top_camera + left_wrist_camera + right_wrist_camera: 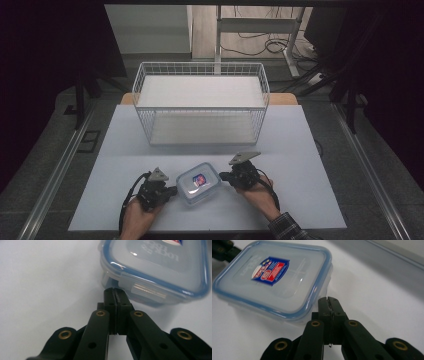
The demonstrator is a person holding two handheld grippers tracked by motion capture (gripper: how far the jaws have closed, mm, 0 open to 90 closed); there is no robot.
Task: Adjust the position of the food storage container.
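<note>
White desk (300,150), wire basket (200,100) at far side. Lidded container (198,184) near front edge, between tools. Left tool (172,190) and right tool (223,176): both jaws together, tips at opposite short ends, equally near.

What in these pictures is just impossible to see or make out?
- Inside the food container: its frosted lid hides any contents in the high view.
- Sticker: the print is too small and blurred in the right gripper view.
- Container's far side: the top edge cuts it off in the left gripper view.
- Left gripper and right gripper: whether their shut tips touch the container is unclear.
</note>
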